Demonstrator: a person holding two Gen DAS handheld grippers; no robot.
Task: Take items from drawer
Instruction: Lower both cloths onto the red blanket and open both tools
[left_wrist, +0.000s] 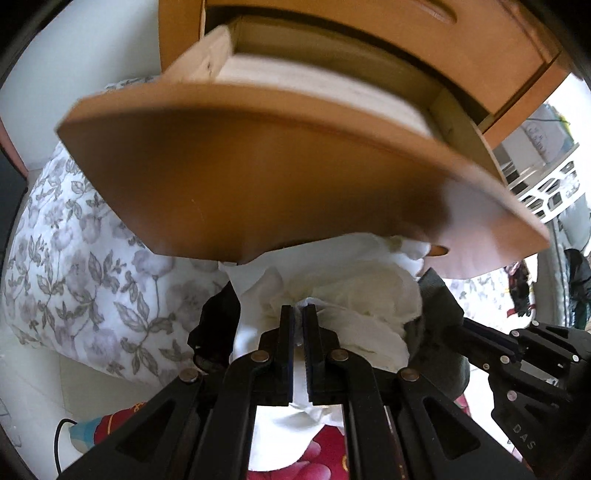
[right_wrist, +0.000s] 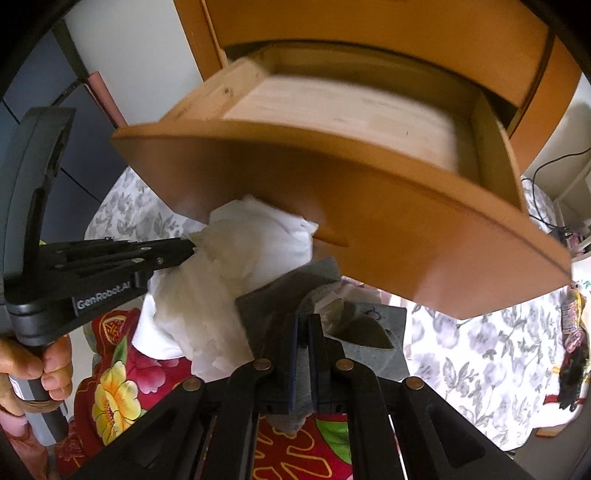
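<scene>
Gripping a white cloth (left_wrist: 332, 295) in my left hand-held gripper (left_wrist: 298, 314) and a grey cloth (right_wrist: 288, 291) in my right hand-held gripper (right_wrist: 303, 325), I find the open drawer's front (right_wrist: 369, 206) looming just above, floral bedding (left_wrist: 74, 229) beyond.

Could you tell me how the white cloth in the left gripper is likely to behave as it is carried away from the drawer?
The white cloth bunches and folds around the left gripper, so it is probably floppy and will sag. It looks thin, likely light. Loose folds lie against the drawer front and might snag there.
</scene>
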